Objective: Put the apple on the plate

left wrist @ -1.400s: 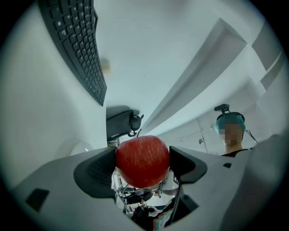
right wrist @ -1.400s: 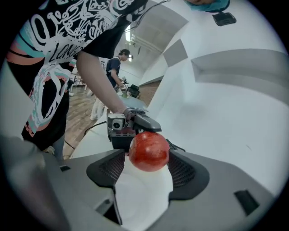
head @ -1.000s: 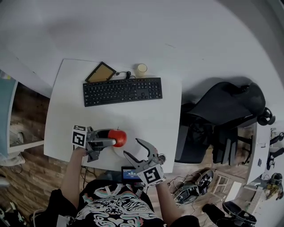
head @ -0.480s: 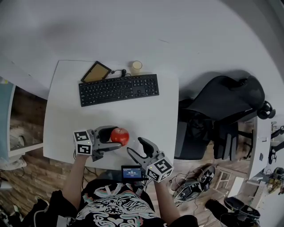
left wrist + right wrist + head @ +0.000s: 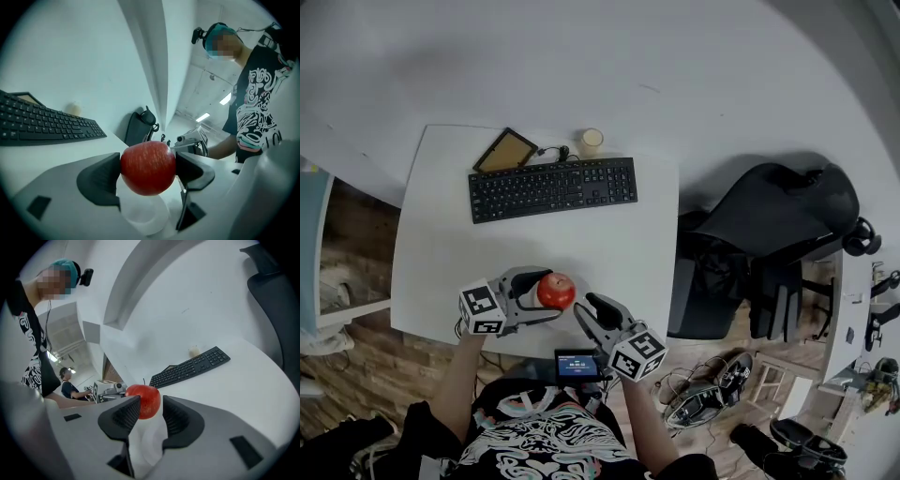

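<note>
In the head view a red apple (image 5: pixel 555 291) hangs just above the near edge of the white table (image 5: pixel 441 234), with my left gripper (image 5: pixel 547 294) shut on it. The left gripper view shows both dark pads pressed on the sides of the apple (image 5: pixel 148 168), over a white plate (image 5: pixel 140 216). My right gripper (image 5: pixel 587 315) sits just right of the apple, pointing at it. Its jaws are closing, and nothing is pressed between them. In the right gripper view the apple (image 5: pixel 146 401) lies beyond the right gripper (image 5: pixel 151 411), and the plate (image 5: pixel 149 442) lies below it.
A black keyboard (image 5: pixel 553 187) lies across the far part of the table. Behind it are a brown framed pad (image 5: pixel 504 150) and a small cream cup (image 5: pixel 591 141). A small screen device (image 5: pixel 577 364) sits at the near edge. A black office chair (image 5: pixel 778 225) stands to the right.
Both grippers have rolled about their own axes. The right gripper's jaws have narrowed from wide apart, and it has drawn closer to the apple. The left gripper still holds the apple.
</note>
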The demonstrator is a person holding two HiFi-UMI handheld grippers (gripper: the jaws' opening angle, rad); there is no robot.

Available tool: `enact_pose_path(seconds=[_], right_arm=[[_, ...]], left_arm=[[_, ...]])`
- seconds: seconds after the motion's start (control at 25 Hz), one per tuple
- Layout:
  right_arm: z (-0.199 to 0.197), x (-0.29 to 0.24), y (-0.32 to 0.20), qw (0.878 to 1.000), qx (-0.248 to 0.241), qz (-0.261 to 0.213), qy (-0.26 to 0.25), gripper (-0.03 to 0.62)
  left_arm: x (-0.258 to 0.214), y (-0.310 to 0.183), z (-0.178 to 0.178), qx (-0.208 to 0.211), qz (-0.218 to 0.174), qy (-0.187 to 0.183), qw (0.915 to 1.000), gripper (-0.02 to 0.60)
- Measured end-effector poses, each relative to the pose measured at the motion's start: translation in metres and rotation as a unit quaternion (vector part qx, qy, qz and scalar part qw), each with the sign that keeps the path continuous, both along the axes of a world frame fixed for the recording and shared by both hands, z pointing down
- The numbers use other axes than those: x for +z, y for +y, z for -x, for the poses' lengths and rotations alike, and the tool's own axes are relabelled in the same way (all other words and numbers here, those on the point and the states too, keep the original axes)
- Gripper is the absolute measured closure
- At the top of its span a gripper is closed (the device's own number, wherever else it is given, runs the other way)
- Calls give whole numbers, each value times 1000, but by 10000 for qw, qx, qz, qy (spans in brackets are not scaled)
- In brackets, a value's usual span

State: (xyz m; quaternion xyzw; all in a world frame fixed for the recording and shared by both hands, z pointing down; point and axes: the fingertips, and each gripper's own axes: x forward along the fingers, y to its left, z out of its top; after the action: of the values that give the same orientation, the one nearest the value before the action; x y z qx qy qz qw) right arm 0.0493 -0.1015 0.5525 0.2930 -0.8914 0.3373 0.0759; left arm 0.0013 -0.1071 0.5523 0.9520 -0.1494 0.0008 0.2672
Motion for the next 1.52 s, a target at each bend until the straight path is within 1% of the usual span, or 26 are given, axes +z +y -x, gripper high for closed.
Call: enact_pose_path(seconds=[0.16,0.28,0.32,0.4,0.48,0.6,0.76,0.88,1.08,1.2,1.32,1.44,1.52], right_arm=[[-2,8,-2,9998,52,177,30,435],[-2,16,0,9982,99,555,-215,448],[-2,19,1,9976,92,638,-257,456],[-3,25,4,9975,42,681,-167,476],[-4,31,8,9976,-1,686,-17,498],[-8,39,11,9972,7,742,48,518],[-12,44,14,9968,72,800,4,523],[-15,50,17,9965,77,824,65,526],[-18,63,20,9955,40,938,146,526],[-17,67,22,9954,-31,942,171,527],[-16,68,24,9953,-50,955,163,526],[-17,71,28,9951,-186,910,335,526],[-15,73,34,9945,-322,867,486,526]], left_arm=[[3,4,-6,10,-164,-232,9996,222],[9,5,-8,45,-200,-383,9991,222],[12,6,-9,74,-242,-475,9985,222],[19,8,-12,151,-391,-739,9964,222],[25,10,-17,229,-557,-1014,9930,222],[35,13,-23,306,-717,-1336,9880,222],[49,15,-29,410,-1020,-1864,9763,222],[62,19,-33,474,-1164,-2150,9685,222],[76,22,-37,529,-1244,-2453,9600,222],[82,23,-36,541,-1320,-2673,9530,222],[84,25,-36,513,-1415,-2796,9483,222],[85,26,-37,507,-1599,-2910,9419,222],[86,26,-38,465,-1630,-2943,9406,222]])
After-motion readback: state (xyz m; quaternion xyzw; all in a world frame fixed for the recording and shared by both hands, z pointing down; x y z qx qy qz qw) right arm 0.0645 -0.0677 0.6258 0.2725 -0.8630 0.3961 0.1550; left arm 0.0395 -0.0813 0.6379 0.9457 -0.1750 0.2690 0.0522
